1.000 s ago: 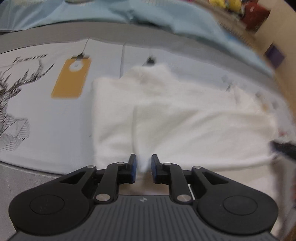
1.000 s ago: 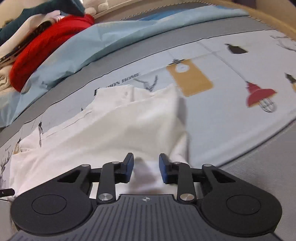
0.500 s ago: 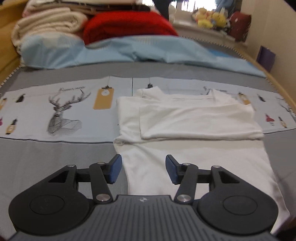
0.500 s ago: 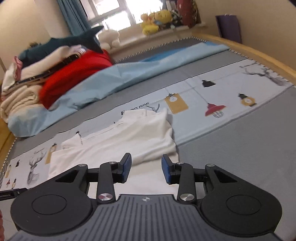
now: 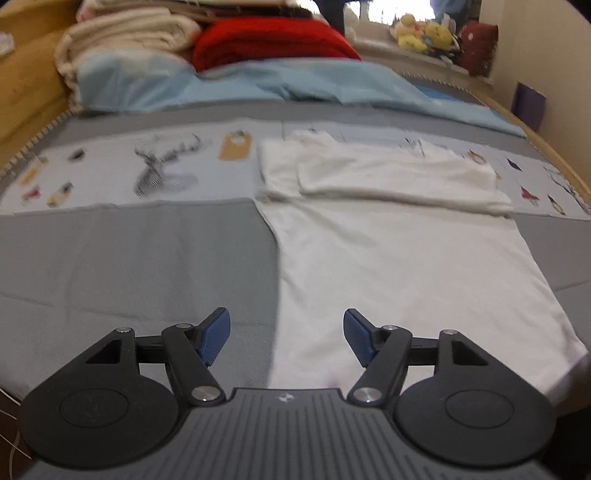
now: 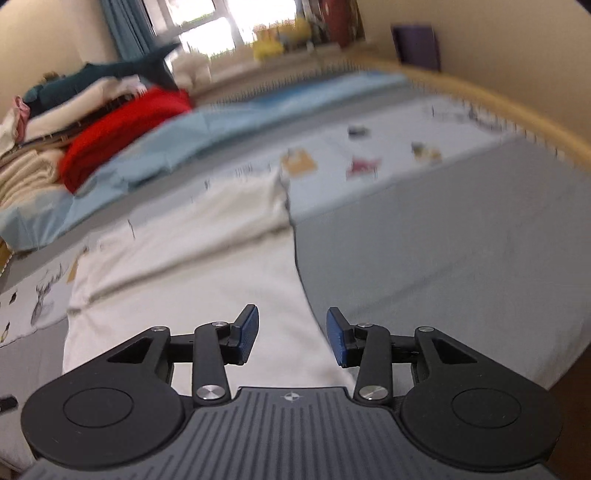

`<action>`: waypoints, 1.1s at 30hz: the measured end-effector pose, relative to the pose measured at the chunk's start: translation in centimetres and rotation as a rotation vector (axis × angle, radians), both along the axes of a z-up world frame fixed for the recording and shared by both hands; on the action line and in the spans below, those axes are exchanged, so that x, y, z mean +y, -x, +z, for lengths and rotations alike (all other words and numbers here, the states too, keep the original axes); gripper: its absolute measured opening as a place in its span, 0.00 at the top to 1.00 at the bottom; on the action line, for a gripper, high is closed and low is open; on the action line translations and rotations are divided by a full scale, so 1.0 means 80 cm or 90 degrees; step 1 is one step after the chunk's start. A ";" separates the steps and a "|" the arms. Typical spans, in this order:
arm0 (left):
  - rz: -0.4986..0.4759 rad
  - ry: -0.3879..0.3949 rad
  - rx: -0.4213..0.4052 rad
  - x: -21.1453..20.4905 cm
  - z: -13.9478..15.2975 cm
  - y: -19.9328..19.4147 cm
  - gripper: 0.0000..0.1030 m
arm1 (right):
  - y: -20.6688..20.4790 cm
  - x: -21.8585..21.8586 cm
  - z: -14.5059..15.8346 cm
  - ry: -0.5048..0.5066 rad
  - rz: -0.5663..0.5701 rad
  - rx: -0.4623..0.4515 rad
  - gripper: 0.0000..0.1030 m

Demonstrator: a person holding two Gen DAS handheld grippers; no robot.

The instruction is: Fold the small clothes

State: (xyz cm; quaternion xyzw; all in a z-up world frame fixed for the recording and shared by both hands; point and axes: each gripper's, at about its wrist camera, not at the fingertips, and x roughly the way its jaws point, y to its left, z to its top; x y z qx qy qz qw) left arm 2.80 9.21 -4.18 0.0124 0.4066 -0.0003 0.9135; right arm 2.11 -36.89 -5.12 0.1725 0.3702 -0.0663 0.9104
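A white T-shirt (image 5: pixel 399 258) lies flat on the bed, its far end folded back on itself into a thicker band (image 5: pixel 384 177). My left gripper (image 5: pixel 286 338) hovers above the shirt's near left edge; its jaws are opening wide and nothing is between them. In the right wrist view the same shirt (image 6: pixel 207 273) spreads to the left, with its right edge running under my right gripper (image 6: pixel 291 338). That gripper's jaws are opening too, and they hold nothing.
The shirt rests on a grey and pale printed bedspread (image 5: pixel 129 266). At the bed's far end lie a light blue sheet (image 5: pixel 258 85), a red blanket (image 5: pixel 273 40) and cream bedding (image 5: pixel 125 33). A wooden bed rail (image 6: pixel 517 114) curves along the right side.
Both grippers let go of the folded far end of the shirt, pulled back toward its near hem and rose. Their jaws have spread wider, the left far more.
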 end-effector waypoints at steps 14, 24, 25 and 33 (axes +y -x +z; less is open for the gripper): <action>0.079 0.132 0.207 0.069 -0.082 -0.029 0.44 | -0.018 -0.010 -0.080 0.062 -0.008 0.210 0.59; 0.028 0.132 0.281 0.058 -0.107 -0.022 0.69 | -0.019 -0.007 -0.101 0.050 0.012 0.252 0.84; 0.028 0.131 0.281 0.057 -0.108 -0.021 0.69 | -0.019 -0.006 -0.100 0.053 0.012 0.252 0.87; 0.001 0.115 0.264 0.049 -0.096 -0.015 0.94 | -0.014 -0.004 -0.089 0.041 0.024 0.234 0.94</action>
